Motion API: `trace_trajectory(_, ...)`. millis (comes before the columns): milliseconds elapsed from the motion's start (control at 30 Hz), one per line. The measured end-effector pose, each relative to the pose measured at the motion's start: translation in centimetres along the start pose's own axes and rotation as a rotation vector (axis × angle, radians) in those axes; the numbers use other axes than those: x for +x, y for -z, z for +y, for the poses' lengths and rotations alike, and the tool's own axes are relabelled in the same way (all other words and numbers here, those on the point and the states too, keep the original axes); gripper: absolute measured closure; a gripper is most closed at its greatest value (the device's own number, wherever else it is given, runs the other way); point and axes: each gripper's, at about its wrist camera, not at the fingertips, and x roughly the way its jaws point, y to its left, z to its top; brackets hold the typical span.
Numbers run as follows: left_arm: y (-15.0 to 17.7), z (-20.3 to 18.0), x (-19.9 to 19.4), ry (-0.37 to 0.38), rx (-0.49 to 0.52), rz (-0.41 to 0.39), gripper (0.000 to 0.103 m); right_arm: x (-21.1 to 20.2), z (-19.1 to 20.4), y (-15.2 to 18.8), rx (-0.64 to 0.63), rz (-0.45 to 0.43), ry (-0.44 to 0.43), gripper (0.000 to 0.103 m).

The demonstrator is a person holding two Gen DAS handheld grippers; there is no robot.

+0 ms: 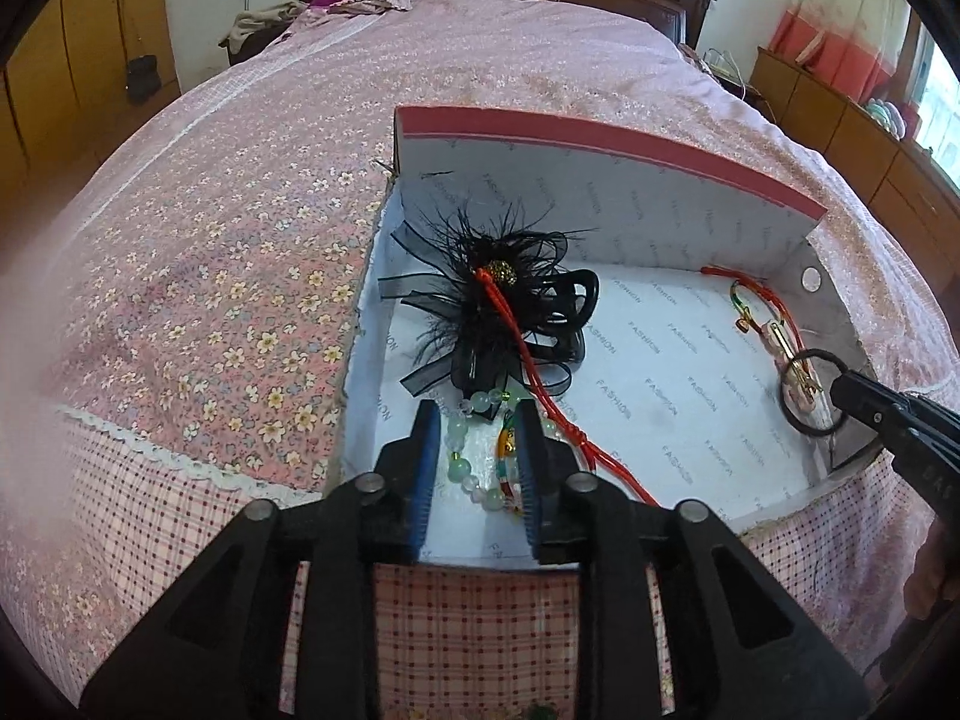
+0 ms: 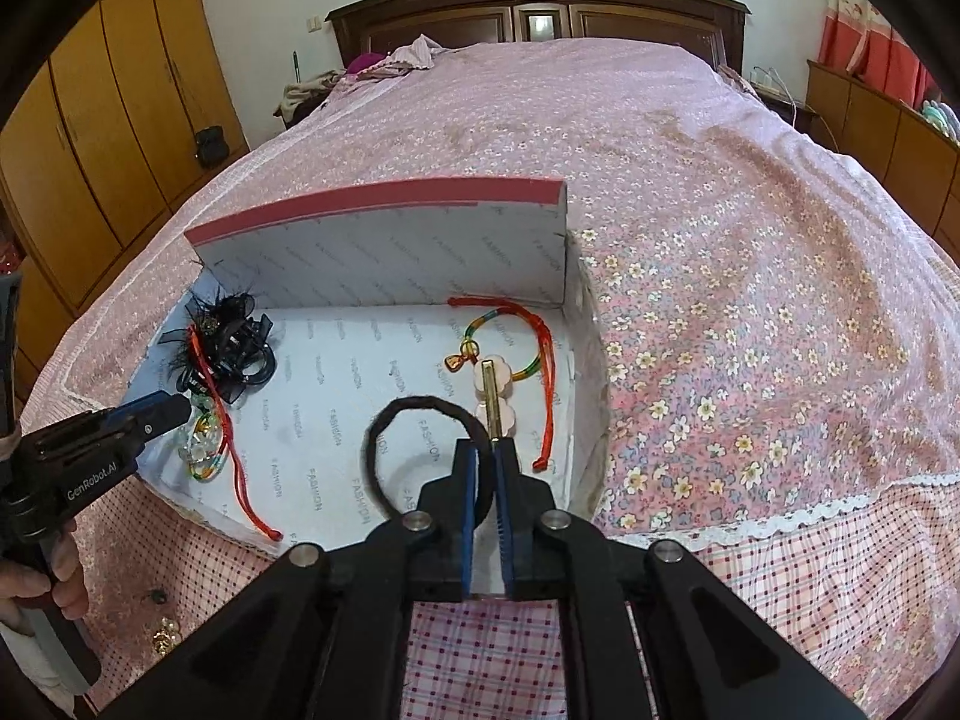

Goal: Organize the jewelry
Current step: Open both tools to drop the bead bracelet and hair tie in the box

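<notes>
Left wrist view: the box (image 1: pixel 606 204) lining repeats "FASHION". The left gripper (image 1: pixel 477 420) stands slightly parted over the near left corner, the pale bead bracelet (image 1: pixel 474 468) lying loose between its fingers, beside the black feather clip (image 1: pixel 492 294); the middle floor is bare.

Right wrist view: "GenRobot.AI" marks the other tool (left gripper). The right gripper (image 2: pixel 486 450), a narrow gap between its pads, straddles the black hair tie (image 2: pixel 414 414) near the box's right wall, not visibly pinching it.
</notes>
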Motion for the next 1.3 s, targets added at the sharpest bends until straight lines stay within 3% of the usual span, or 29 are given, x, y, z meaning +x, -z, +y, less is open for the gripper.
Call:
trace_trajectory(233, 0.3, 0.2, -1.4, 0.008, -0.003, -0.015, 0.083, -1.5, 0.3, 0.1, 0.009, -0.03, -0.004, 0.075)
trace_trajectory(833, 0.9, 0.4, -6.9, 0.047, 0.008, -0.074, 0.082, -6.8, 1.6, 0.6, 0.021, -0.124, -0.028, 0.071)
trace_trajectory(1300, 3.5, 0.5, -8.5, 0.06, 0.023, -0.06, 0.082, -8.8, 2.8, 3.8, 0.007, -0.107, -0.048, 0.071)
